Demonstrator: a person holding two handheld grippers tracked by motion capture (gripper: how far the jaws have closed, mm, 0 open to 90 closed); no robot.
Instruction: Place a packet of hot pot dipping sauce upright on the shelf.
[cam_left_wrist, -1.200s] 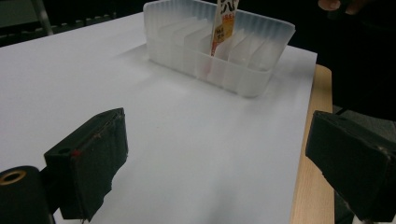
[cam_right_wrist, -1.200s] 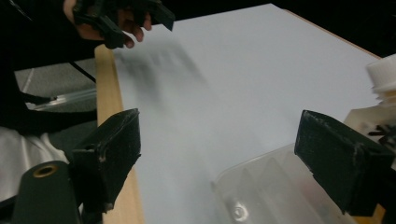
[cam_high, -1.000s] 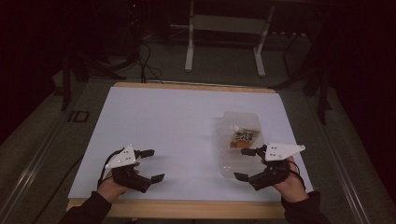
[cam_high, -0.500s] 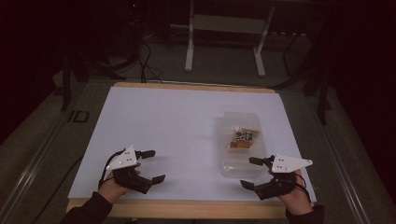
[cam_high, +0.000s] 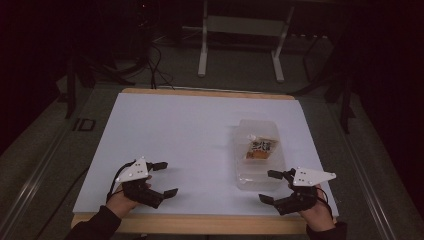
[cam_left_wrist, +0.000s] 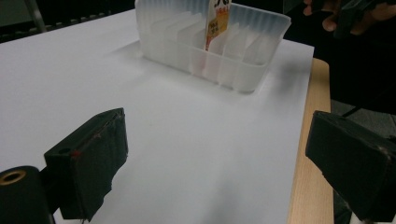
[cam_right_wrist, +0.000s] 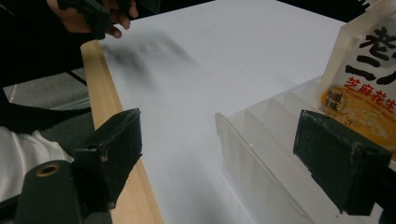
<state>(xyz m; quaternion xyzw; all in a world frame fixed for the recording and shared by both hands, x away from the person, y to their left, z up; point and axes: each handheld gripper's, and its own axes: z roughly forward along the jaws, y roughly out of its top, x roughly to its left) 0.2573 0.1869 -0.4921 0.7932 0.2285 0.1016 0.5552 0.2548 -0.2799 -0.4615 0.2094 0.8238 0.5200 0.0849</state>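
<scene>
My left gripper (cam_high: 157, 178) and right gripper (cam_high: 270, 186) sit wide open and empty near the table's (cam_high: 175, 125) front edge. Through the left gripper view, the ribbed translucent plastic bin (cam_left_wrist: 219, 51) looks light; a nudge could slide it. In the right gripper view, the glossy snack packet (cam_right_wrist: 364, 74) stands upright in a slot and could tip.

you have a white table top (cam_high: 190, 135) with a wooden edge (cam_high: 200, 224) along its near side. on its right half stands a clear plastic bin (cam_high: 257, 175) with ribbed dividers, and a snack packet (cam_high: 260, 148) with orange print stands upright inside that bin. beyond the table's far edge, a white metal stand (cam_high: 240, 30) sits on the dark floor, with black cables (cam_high: 155, 65) trailing left of the stand.
</scene>
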